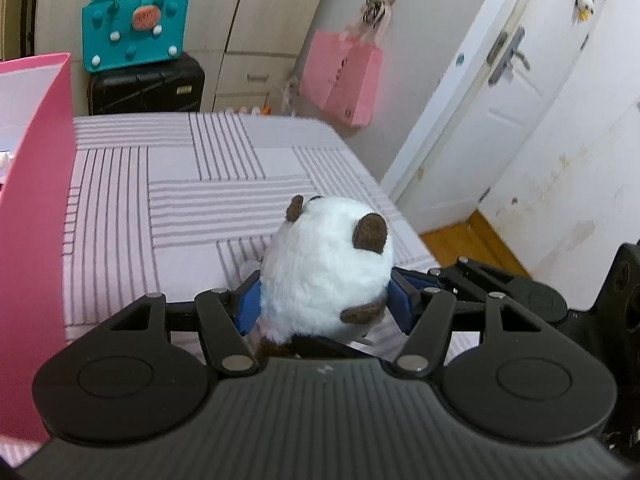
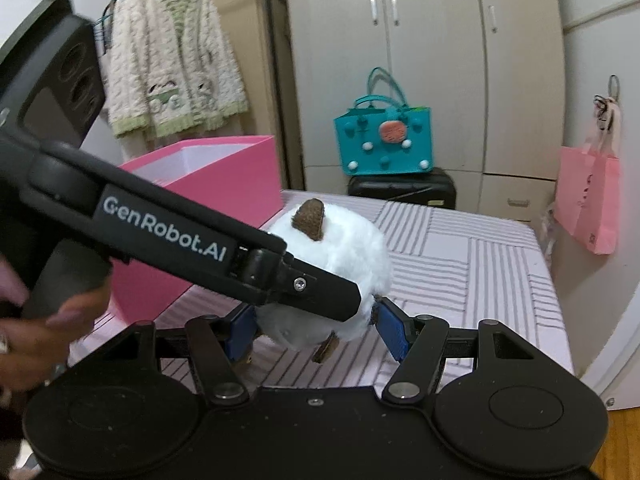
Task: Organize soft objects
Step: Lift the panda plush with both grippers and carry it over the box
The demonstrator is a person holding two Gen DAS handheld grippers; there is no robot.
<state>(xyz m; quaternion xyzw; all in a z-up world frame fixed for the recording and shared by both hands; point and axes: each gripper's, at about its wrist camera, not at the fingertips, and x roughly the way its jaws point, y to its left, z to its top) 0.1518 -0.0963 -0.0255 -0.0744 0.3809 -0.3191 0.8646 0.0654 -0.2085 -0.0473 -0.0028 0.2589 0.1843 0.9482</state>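
Note:
A white plush toy [image 1: 326,270] with brown ears is held above the striped bed [image 1: 180,184]. My left gripper [image 1: 326,304] is shut on the plush, its blue pads pressing both sides. In the right wrist view the same plush [image 2: 344,256] sits between the blue pads of my right gripper [image 2: 316,330], which stands open around its lower part; the right pad is apart from it. The left gripper's black finger [image 2: 312,288] crosses in front of the plush. A pink box [image 2: 216,196] with a white inside stands open on the bed, left of the plush.
The pink box wall [image 1: 36,216] fills the left edge of the left wrist view. A teal bag [image 1: 134,30] sits on a black suitcase [image 1: 146,86] beyond the bed. A pink paper bag [image 1: 342,76] hangs on the wall. A white door [image 1: 492,92] is right.

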